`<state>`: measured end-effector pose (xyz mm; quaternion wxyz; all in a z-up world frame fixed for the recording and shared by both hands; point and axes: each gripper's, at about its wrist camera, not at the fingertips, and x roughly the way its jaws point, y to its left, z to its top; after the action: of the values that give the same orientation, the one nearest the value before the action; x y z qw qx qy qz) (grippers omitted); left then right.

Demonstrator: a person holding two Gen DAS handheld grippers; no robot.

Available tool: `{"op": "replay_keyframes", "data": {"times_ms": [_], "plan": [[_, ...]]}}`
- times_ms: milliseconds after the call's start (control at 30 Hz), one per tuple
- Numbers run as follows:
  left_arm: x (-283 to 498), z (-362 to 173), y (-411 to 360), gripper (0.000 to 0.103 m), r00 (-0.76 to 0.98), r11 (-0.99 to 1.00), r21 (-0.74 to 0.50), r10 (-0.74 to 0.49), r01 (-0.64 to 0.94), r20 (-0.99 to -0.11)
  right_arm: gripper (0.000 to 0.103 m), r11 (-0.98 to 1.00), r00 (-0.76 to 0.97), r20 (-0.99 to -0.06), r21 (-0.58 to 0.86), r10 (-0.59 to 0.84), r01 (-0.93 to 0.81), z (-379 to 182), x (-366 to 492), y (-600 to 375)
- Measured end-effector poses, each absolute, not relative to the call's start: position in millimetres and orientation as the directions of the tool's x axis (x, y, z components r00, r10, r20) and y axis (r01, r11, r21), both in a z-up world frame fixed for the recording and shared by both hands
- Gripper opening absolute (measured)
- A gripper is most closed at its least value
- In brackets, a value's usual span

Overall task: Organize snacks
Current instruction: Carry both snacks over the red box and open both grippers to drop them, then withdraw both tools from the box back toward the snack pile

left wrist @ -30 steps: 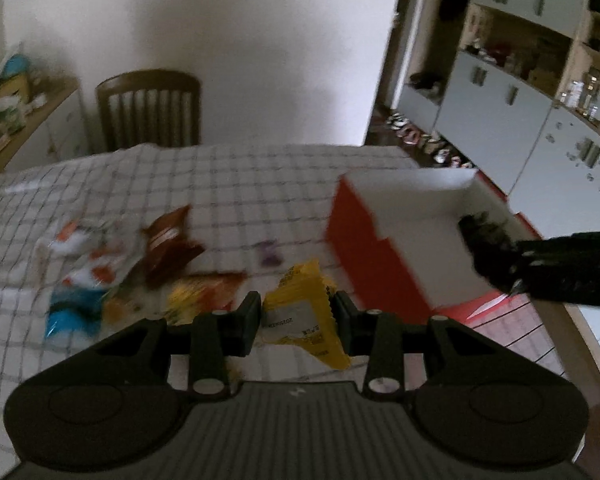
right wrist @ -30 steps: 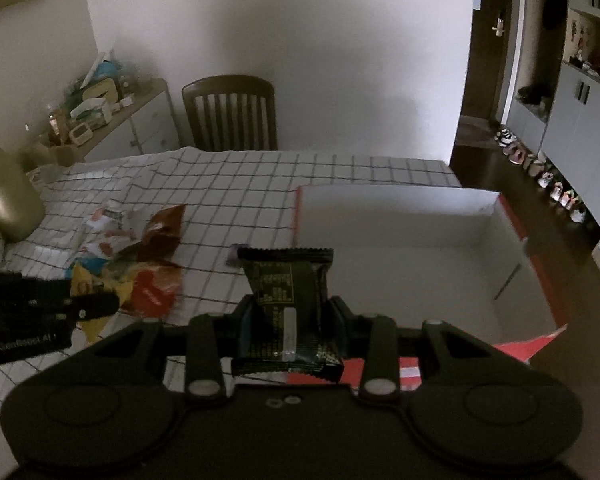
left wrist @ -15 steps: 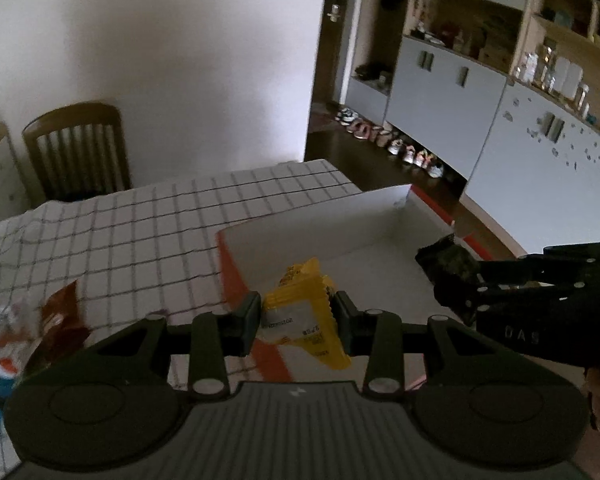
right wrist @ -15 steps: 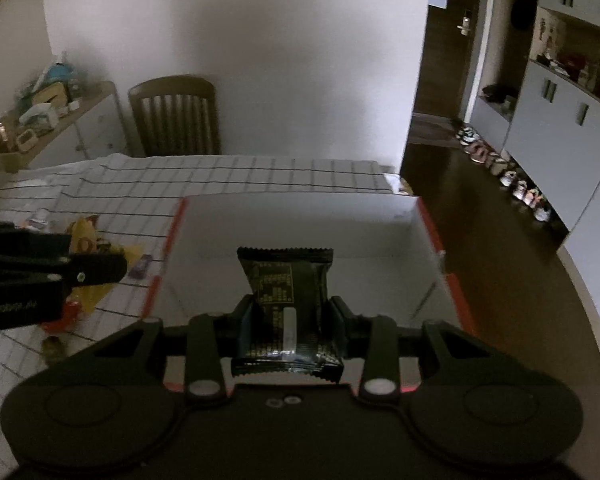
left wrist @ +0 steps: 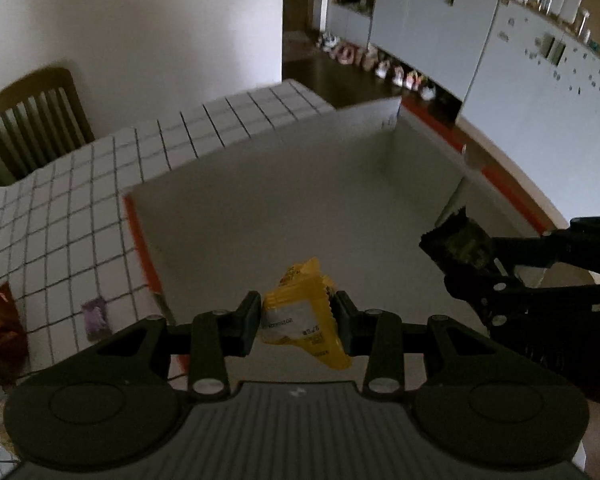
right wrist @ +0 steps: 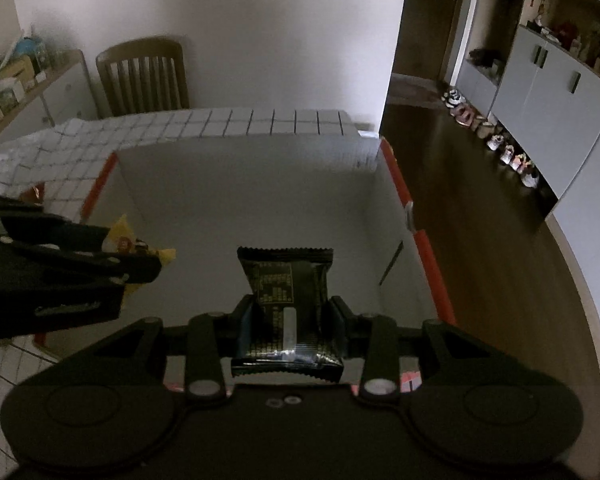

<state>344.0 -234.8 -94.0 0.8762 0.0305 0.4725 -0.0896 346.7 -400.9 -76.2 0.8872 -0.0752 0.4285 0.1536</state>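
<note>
My left gripper [left wrist: 297, 317] is shut on a yellow snack packet [left wrist: 300, 312] and hangs over the open white box with red outer walls [left wrist: 260, 208]. My right gripper [right wrist: 291, 320] is shut on a black snack bar wrapper [right wrist: 288, 280], also above the box's white inside [right wrist: 260, 192]. In the left wrist view the right gripper [left wrist: 476, 264] comes in from the right with the black wrapper [left wrist: 456, 244]. In the right wrist view the left gripper [right wrist: 140, 268] reaches in from the left with the yellow packet [right wrist: 122, 236]. The box floor shows nothing lying in it.
The box sits on a table with a checked cloth [left wrist: 80, 208]. Loose snacks lie left of it: a brown packet [left wrist: 0, 320] and a small purple one [left wrist: 94, 316]. A wooden chair [right wrist: 144, 76] stands behind the table. Grey cabinets [left wrist: 500, 52] and shoes [right wrist: 496, 140] line the right.
Both grippers have swung right from the snack pile to above the box and sunk a little, each still holding its packet. The box now fills both views.
</note>
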Motion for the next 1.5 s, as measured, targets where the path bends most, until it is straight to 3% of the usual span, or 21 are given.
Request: {"op": "replay_keyframes", "data": {"times_ms": [533,633,900,1500], "plan": [[364,-127,-248,0.041,0.406,0.979,-0.041,-0.120,0.199,-0.906,0.040,0.941,0.547,-0.818,-0.018,0.180,-0.337,-96,367,-401],[363,-125,-249,0.054,0.412,0.977,-0.040,-0.125,0.209,-0.902,0.042,0.941,0.548,-0.816,-0.016,0.183,-0.338,-97,367,-403],[353,-107,-245,0.062,0.472,0.981,-0.045,-0.132,0.191,-0.871,0.055,0.940,0.562,-0.800,0.005,0.208,-0.341,-86,357,-412],[289,-44,-218,0.068,0.652,0.986,-0.030,-0.131,0.164,-0.747,0.082,0.922,0.640,-0.706,0.047,0.304,-0.385,-33,314,-418]]}}
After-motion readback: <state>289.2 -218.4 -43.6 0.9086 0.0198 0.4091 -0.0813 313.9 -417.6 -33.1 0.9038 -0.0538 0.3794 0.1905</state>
